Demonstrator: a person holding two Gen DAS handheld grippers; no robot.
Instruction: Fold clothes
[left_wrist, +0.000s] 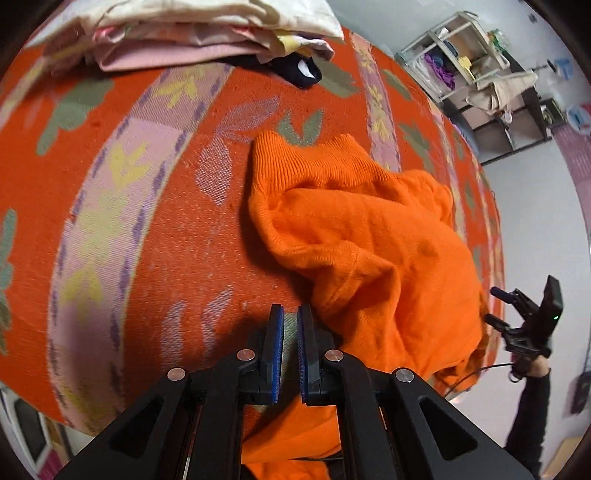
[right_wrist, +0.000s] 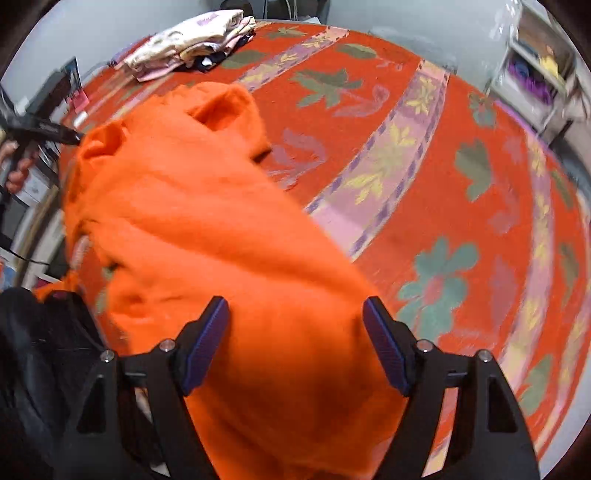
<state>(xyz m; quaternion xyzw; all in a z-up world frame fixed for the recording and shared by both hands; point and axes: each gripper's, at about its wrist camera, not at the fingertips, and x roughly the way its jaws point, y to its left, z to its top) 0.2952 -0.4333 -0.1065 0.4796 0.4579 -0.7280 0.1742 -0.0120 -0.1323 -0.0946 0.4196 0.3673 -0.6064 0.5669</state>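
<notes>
Centre frame on the patterned bedspread (left_wrist: 155, 229), the orange sweater (left_wrist: 369, 236) lies crumpled, not yet folded. Upper left, a stack (left_wrist: 207, 33) of folded clothes sits done. Left gripper (left_wrist: 290, 354) jaws together, nothing visibly between them, beside the sweater's edge; right gripper (right_wrist: 295, 343) jaws apart over the sweater, not gripping. Spreading and folding remain.
</notes>
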